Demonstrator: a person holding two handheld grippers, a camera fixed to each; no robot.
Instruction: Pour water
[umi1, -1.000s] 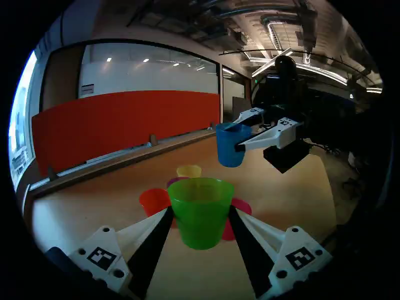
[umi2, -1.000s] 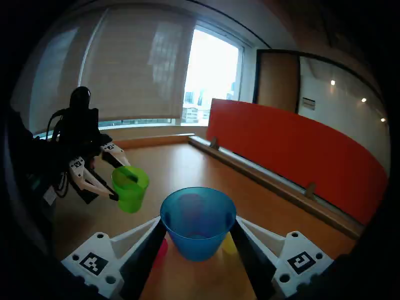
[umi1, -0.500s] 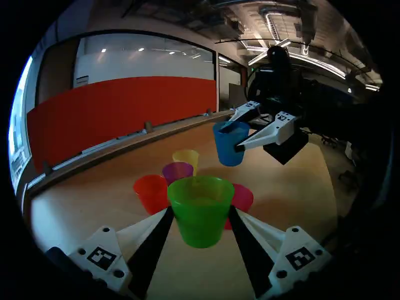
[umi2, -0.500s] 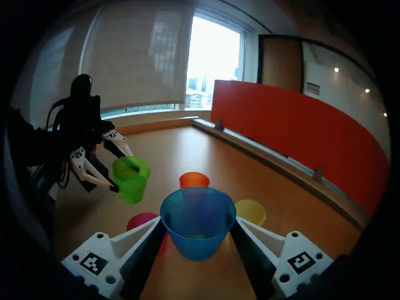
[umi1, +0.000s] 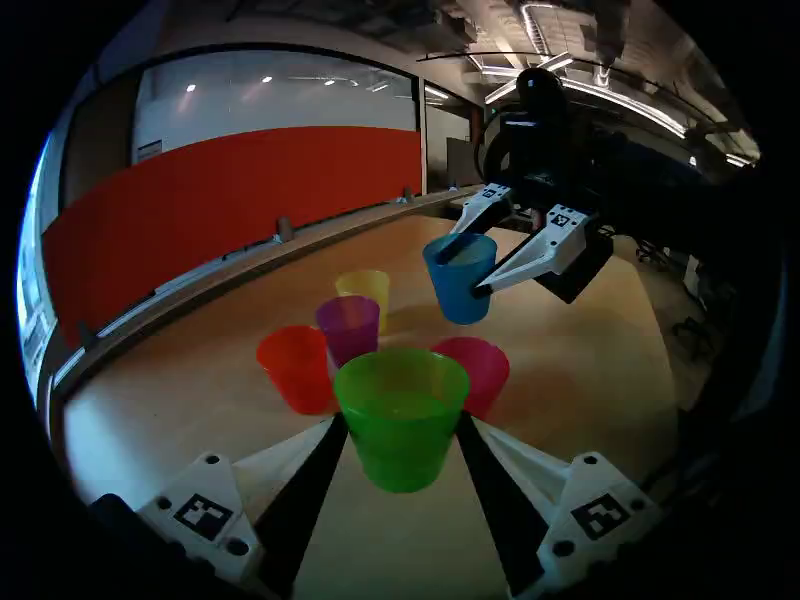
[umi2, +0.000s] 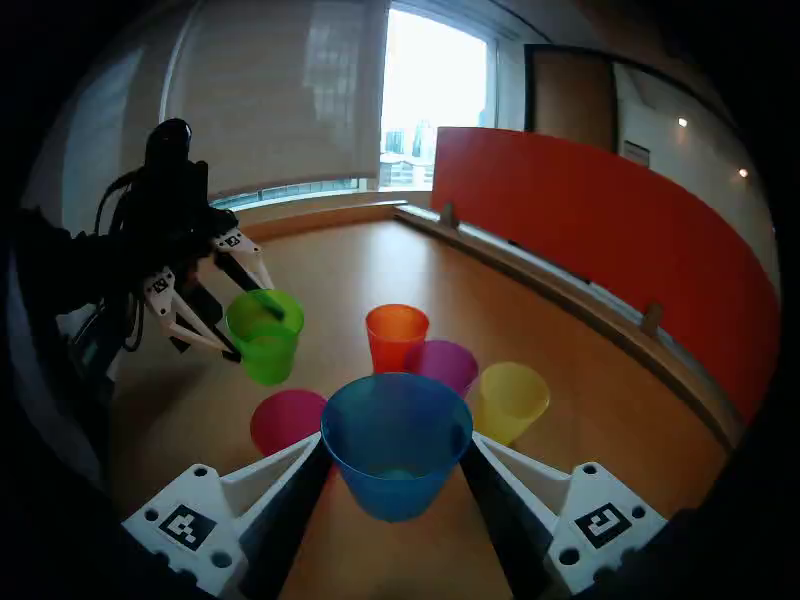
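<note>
Held upright, off the bench (umi1: 570, 350): green cup (umi1: 402, 400) clamped in left hand-held gripper (umi1: 401, 425), blue cup (umi2: 396, 440) clamped in right hand-held gripper (umi2: 396, 452). Below, clustered on the bench: orange cup (umi1: 296, 368), purple cup (umi1: 348, 328), yellow cup (umi1: 364, 293), pink cup (umi1: 474, 368).

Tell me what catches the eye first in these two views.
Two bright cups are held above the wooden table: a green cup clamped in the left gripper and a blue cup in the right gripper, facing each other. Between them a cluster stands on it: orange cup, purple cup, yellow cup, pink cup. A long red partition runs along the table's edge.
</note>
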